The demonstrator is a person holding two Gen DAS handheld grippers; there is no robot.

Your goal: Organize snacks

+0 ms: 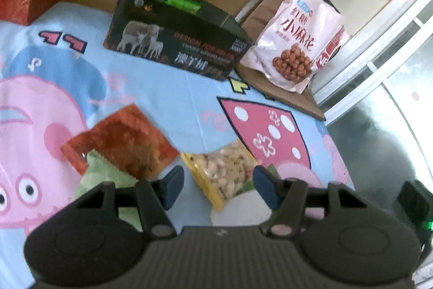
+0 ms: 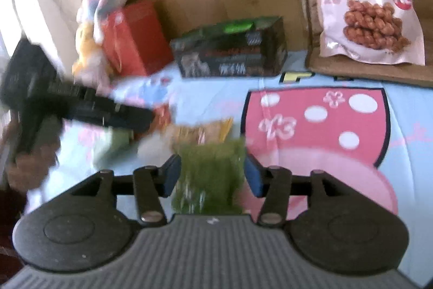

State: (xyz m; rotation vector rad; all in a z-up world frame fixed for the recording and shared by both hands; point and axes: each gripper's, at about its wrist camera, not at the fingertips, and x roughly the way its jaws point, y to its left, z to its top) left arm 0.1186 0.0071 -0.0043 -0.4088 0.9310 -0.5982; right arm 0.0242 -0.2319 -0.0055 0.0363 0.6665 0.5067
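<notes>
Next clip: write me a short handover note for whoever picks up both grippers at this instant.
Left hand-held gripper: open, holding nothing, poised over the clear yellow-edged packet of pale nuts.
Right hand-held gripper: open, a blurred green snack packet between its fingers, not pressed.
Loose on the cartoon-print blue sheet: red-orange foil packet overlapping a pale green packet.
At the back: dark printed carton; large pink twisted-dough snack bag upright on a brown chair seat.
Done: nothing visibly sorted. Left: gather all four small packets.
</notes>
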